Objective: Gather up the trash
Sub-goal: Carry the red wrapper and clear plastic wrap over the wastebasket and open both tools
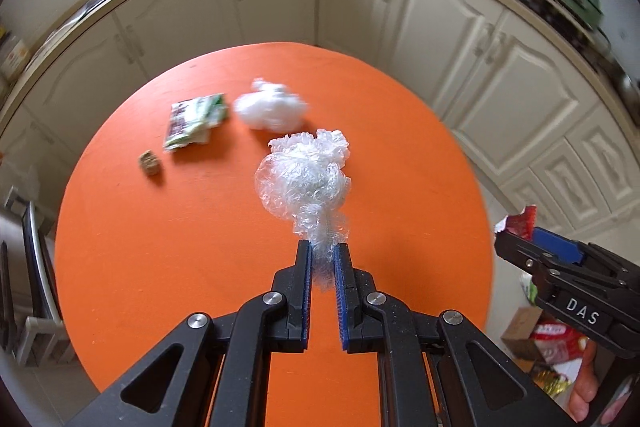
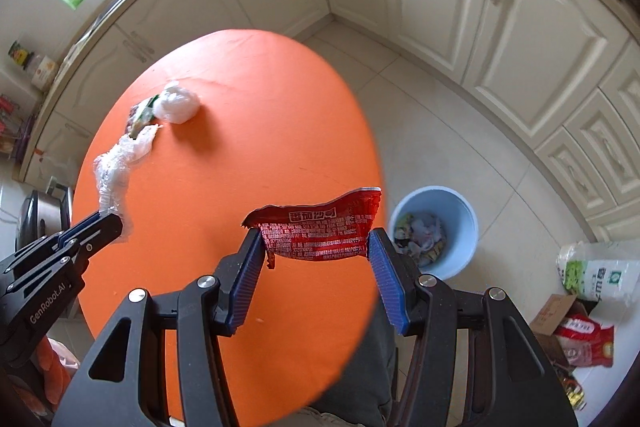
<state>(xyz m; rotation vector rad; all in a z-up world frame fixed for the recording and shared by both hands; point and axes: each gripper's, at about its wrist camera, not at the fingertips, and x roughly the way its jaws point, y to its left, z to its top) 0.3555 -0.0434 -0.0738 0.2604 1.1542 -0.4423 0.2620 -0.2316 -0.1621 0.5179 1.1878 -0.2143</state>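
Left gripper (image 1: 322, 253) jaws pressed almost together, pinching the tail of a crumpled clear plastic wrap (image 1: 308, 173); the bulk of the wrap bunches up past the fingertips, hanging above the orange round table (image 1: 160, 267), not resting on it. In the right wrist view the same wrap (image 2: 116, 163) trails up from the left gripper (image 2: 102, 219) over the table's left edge.

Right gripper (image 2: 316, 247) jaws held partly apart, clamping a red snack wrapper (image 2: 320, 231) across its width, both blue pads touching the wrapper's ends. Wrapper is stretched flat between them, printed side toward the camera, held over the table's right edge. In the left wrist view the right gripper (image 1: 516, 239) shows beyond the table's right rim, a red scrap of wrapper (image 1: 520, 223) sticking out at its tip.

On the table, toward its far side: white crumpled plastic bag (image 1: 272, 107), green-and-dark snack packet (image 1: 194, 121) just left of it, small brownish scrap (image 1: 150, 163) nearer than the packet and a little left of it. All three blurred.

Blue bin (image 2: 436, 227) sits on the floor tiles just right of the table, already holding mixed trash. Farther right of the table on the floor: cardboard box (image 2: 556, 311) with a red bag, white-and-green sack (image 2: 600, 275) behind it. Cream cabinets (image 1: 440, 27) curve around beyond the table.
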